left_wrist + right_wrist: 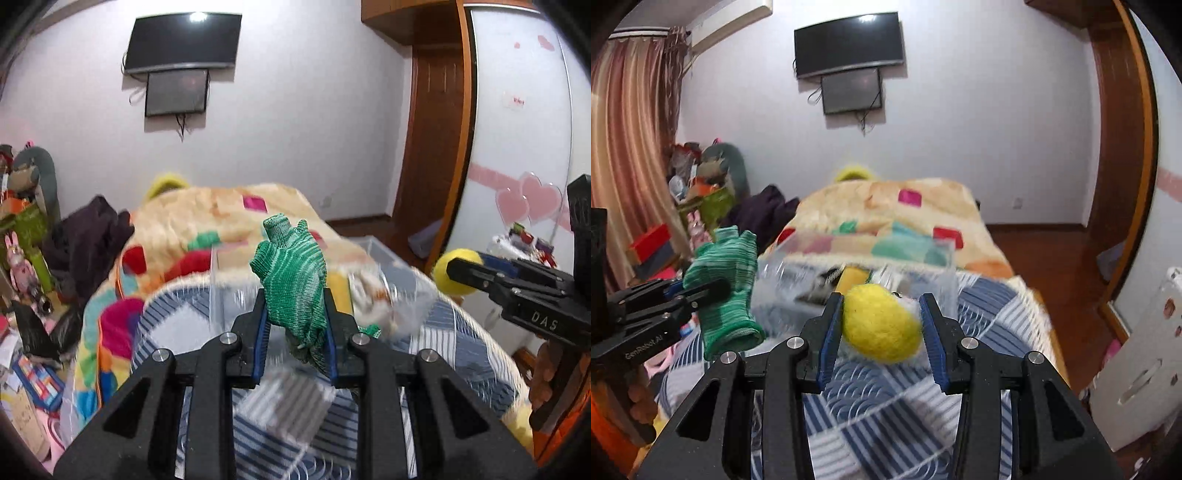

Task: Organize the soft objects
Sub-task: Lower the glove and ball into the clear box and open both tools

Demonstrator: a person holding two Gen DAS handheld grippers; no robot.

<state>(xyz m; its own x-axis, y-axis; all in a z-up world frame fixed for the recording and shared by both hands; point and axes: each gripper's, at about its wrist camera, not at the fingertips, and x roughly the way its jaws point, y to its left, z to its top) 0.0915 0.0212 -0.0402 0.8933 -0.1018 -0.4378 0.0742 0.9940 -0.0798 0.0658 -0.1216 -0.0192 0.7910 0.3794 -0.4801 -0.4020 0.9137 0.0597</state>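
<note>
Green knit, striped light and dark: that is the glove (pixel 291 284) my left tool (pixel 295 332) has clamped between its blue pads, cuff hanging down, fingers poking up. My right tool (pixel 881 328) carries the yellow felt ball (pixel 881 325); the left pad presses its side, but on the right I see a sliver of gap, so I judge the hold to be light at best, and I cannot say for certain that it is pinched firmly. Both things are up in the air over the bed (pixel 886 406), above the blue-and-white striped quilt.

Ahead of both tools sits a clear plastic box (pixel 857 266) on the bed, blurred, with what looks like a yellow item and other soft things already inside. I take the step in hand to be carrying these two to that box.

To do it well, I would bring one tool over the opening at a time, so the two do not knock together at the rim. The ball goes first, I think, since its hold looks the weaker: keep it level, move smoothly, lower it inside the walls before spreading the pads. The glove is limp and its cuff dangles, so I would lift it high enough for the cuff to pass the near wall, then let it go well inside.
</note>
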